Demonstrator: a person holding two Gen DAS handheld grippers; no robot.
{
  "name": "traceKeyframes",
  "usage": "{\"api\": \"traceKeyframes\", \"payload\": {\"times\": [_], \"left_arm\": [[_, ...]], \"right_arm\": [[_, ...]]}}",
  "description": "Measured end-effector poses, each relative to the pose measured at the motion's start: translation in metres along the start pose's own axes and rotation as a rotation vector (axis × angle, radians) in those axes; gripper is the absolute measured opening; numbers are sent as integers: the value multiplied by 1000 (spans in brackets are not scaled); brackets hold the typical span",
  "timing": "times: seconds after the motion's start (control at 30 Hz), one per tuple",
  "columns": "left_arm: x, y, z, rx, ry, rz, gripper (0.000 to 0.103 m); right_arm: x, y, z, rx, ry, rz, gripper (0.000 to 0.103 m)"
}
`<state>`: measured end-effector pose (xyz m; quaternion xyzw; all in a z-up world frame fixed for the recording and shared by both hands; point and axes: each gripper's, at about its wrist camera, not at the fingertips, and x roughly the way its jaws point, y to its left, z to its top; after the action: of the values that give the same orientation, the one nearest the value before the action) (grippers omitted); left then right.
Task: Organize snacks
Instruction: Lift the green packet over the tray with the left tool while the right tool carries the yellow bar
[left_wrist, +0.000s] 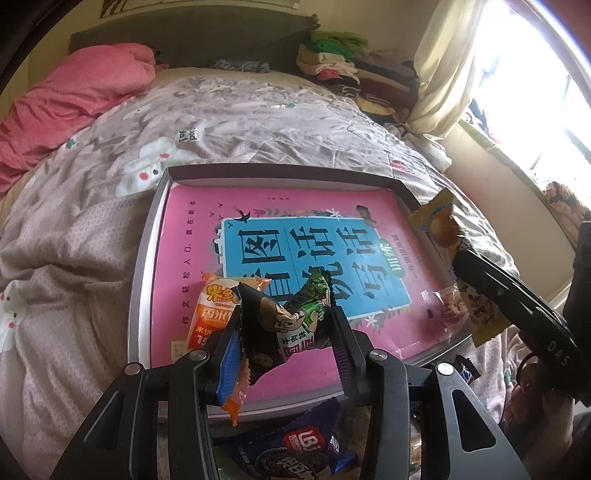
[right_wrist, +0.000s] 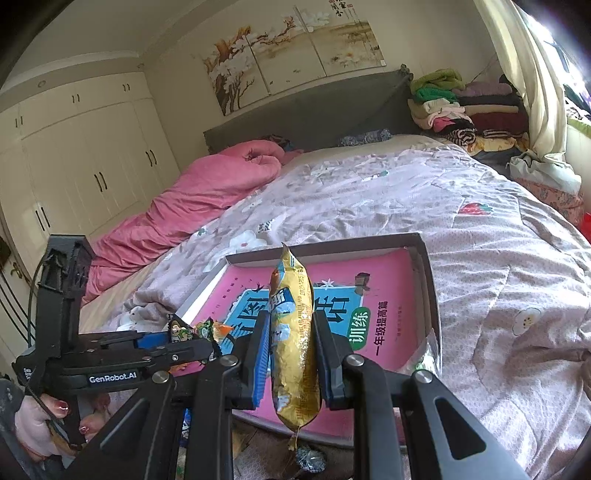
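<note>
My left gripper is shut on a black snack packet with a cartoon figure and a green patch, held over the near part of a shallow grey box. An orange packet lies against the left finger; I cannot tell whether it is gripped too. My right gripper is shut on a golden-yellow packet, which stands upright over the box's near edge. In the left wrist view the right gripper comes in from the right with that packet.
A pink book fills the box, which sits on a flowered quilt. A clear packet lies at the box's right edge. A blue cookie packet and a foil-wrapped piece lie below the box. A hand holds the left gripper.
</note>
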<state>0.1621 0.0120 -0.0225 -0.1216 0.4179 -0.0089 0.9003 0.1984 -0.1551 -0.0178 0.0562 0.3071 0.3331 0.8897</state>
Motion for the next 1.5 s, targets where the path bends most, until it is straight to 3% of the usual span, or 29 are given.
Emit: {"api": "traceKeyframes", "payload": {"times": [0.87, 1.5], "left_arm": [[19, -13, -6, 47, 58, -17, 46], [20, -12, -7, 45, 81, -18, 46]], "right_arm": [[40, -5, -14, -19, 120, -43, 23], [41, -1, -20, -37, 142, -46, 24]]}}
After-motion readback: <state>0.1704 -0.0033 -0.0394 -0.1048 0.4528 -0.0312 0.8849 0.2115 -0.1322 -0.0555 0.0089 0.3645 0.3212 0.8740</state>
